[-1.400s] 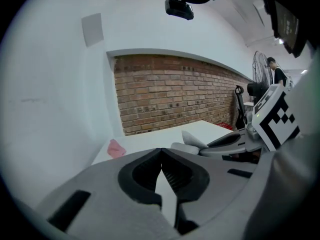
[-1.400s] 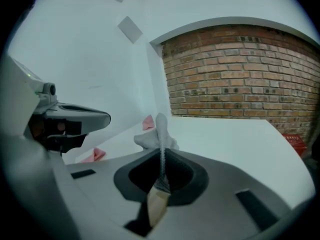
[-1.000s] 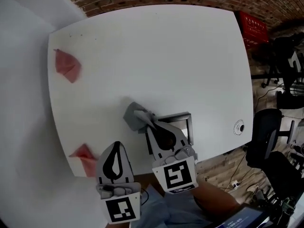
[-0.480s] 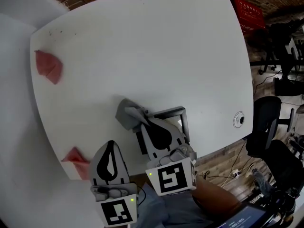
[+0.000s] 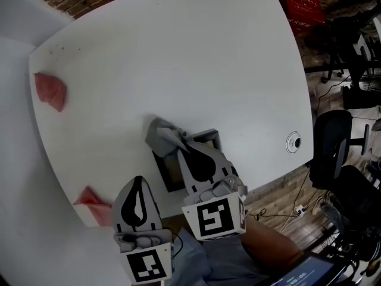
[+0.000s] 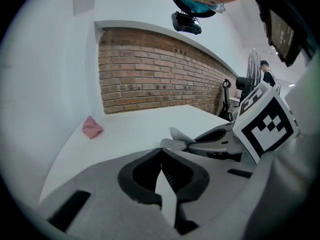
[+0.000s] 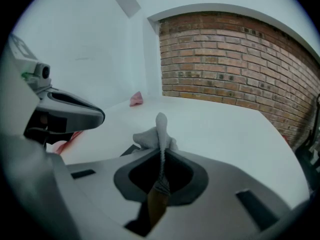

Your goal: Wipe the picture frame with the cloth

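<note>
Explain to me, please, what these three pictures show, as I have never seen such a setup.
There is no robot here: a person holds a hand tool with two jaws in each hand. One picture comes from a camera on the person's head, looking down on a white table. The other two come from cameras riding on each tool. The right gripper is shut on a grey cloth, which lies over a corner of a dark picture frame flat on the table. The left gripper is shut and empty, beside it. A pink crumpled piece lies at the table's far left, another at its near left edge.
</note>
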`<state>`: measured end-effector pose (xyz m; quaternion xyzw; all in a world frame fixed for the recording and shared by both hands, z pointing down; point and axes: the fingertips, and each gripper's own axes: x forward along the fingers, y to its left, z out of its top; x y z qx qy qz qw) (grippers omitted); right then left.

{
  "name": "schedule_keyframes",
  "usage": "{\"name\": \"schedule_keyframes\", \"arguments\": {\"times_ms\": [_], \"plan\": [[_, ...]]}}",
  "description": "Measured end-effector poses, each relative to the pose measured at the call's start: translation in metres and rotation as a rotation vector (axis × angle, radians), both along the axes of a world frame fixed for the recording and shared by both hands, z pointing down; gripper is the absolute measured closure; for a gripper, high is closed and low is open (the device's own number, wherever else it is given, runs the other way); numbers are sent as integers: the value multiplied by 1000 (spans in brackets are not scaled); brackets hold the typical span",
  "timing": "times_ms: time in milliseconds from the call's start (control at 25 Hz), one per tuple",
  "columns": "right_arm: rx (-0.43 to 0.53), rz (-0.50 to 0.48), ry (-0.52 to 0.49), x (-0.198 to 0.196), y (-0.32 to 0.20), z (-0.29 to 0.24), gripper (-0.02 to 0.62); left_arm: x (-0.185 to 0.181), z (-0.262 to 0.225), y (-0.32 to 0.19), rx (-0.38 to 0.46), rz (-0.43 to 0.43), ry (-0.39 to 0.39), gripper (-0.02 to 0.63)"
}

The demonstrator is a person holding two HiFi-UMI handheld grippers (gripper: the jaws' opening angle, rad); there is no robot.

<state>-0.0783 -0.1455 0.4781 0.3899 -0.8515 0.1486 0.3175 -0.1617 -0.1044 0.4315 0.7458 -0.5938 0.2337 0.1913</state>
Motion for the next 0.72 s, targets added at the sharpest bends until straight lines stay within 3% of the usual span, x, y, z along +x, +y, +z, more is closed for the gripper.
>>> {"name": "schedule_keyframes", "arguments": {"times_ms": [720], "plan": [[-5,67,11,38,-7,-1,571,29,-1,-8,-5,58,-10,597]]}}
